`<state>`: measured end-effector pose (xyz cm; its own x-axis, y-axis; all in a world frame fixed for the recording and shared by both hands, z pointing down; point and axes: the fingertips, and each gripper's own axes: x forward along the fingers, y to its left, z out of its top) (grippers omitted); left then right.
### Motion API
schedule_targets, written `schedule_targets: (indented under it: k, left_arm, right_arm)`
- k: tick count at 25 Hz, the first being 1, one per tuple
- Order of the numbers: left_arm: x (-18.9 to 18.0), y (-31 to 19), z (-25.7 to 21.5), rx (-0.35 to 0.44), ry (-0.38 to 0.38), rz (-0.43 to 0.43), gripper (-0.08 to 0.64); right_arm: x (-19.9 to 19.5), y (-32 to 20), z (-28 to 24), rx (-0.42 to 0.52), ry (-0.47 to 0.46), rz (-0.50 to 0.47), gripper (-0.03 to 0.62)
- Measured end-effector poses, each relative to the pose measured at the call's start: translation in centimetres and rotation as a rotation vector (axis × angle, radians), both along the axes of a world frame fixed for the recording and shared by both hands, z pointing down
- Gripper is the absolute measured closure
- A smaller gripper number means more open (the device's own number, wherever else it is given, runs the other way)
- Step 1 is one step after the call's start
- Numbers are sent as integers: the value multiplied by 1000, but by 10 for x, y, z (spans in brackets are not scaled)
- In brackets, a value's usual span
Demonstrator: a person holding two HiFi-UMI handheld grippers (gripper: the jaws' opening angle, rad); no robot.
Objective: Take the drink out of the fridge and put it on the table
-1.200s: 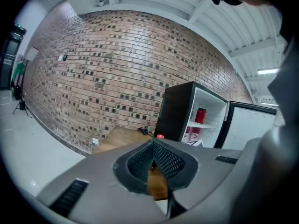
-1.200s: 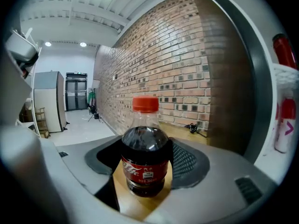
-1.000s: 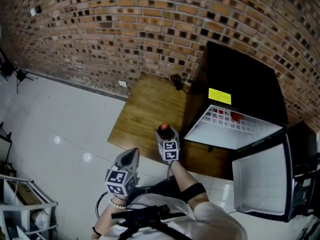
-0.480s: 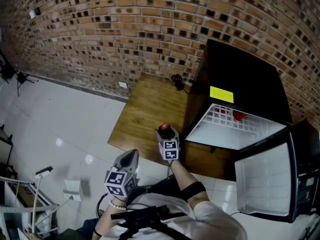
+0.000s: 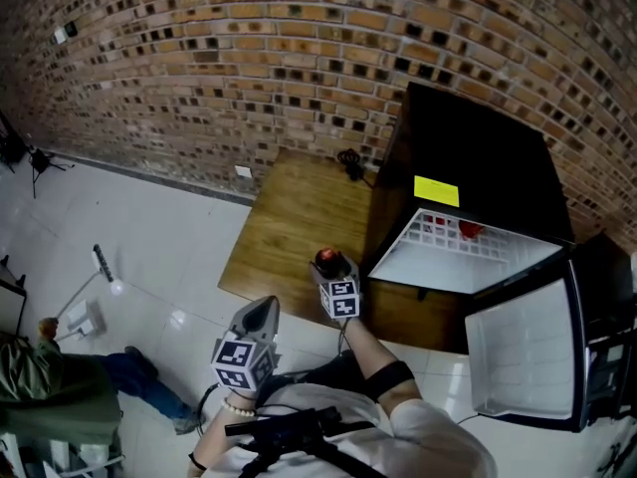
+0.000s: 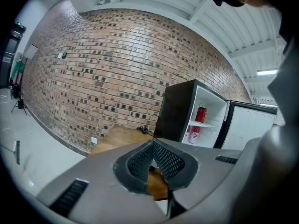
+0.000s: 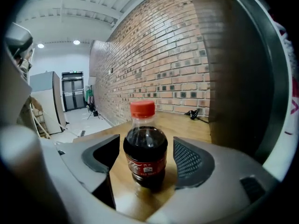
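A small cola bottle (image 7: 145, 146) with a red cap stands upright on the wooden table (image 5: 289, 217), near its front right corner (image 5: 326, 260). My right gripper (image 5: 333, 269) has its jaws on either side of the bottle. The jaws (image 7: 147, 158) are opening, and a gap shows between each pad and the bottle. My left gripper (image 5: 263, 312) hovers over the floor in front of the table, shut (image 6: 152, 160) with nothing in it.
The black fridge (image 5: 478, 167) stands right of the table, its door (image 5: 518, 352) swung open toward me. A red can (image 5: 470, 231) stays on its shelf (image 6: 201, 114). A black cable (image 5: 350, 159) lies at the table's back. A person (image 5: 60, 386) crouches at the lower left.
A person in green has come into view at the lower left, with a light-coloured stand moving there. Both grippers and the bottle stay where they were.
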<state>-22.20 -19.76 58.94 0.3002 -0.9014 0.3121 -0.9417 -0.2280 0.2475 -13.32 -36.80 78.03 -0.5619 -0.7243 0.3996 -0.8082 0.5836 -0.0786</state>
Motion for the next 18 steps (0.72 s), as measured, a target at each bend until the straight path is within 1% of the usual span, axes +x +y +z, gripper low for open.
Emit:
schedule_targets:
  k: [1, 7, 8, 9, 11, 12, 14, 16, 17, 18]
  left_arm:
    - [-1, 1, -4, 1, 6, 3, 560]
    - [-1, 12, -21, 0, 20, 53, 560]
    - [0, 14, -24, 1, 24, 64, 560]
    - [1, 15, -26, 3, 25, 76, 560]
    - [4, 18, -31, 10, 22, 102, 560]
    - [6, 19, -33, 13, 22, 117, 560]
    - [13, 22, -36, 17, 29, 158, 560]
    - [23, 27, -39, 24, 31, 204, 560]
    - [28, 29, -41, 30, 28, 223, 560]
    - [33, 32, -44, 38, 26, 238, 560]
  right_arm:
    - [2, 3, -7, 3, -1, 2, 202]
    - [15, 34, -63, 57, -9, 11, 204]
    - [19, 41, -74, 74, -7, 16, 214]
    - [24, 49, -85, 91, -7, 23, 243]
    - [33, 65, -104, 116, -16, 43, 279]
    - [39, 73, -113, 126, -20, 58, 311]
    - [54, 91, -127, 135, -23, 96, 406]
    - [71, 110, -138, 133, -31, 138, 482]
    - [79, 119, -143, 129, -37, 157, 497]
    - [87, 127, -148, 126, -42, 173, 534]
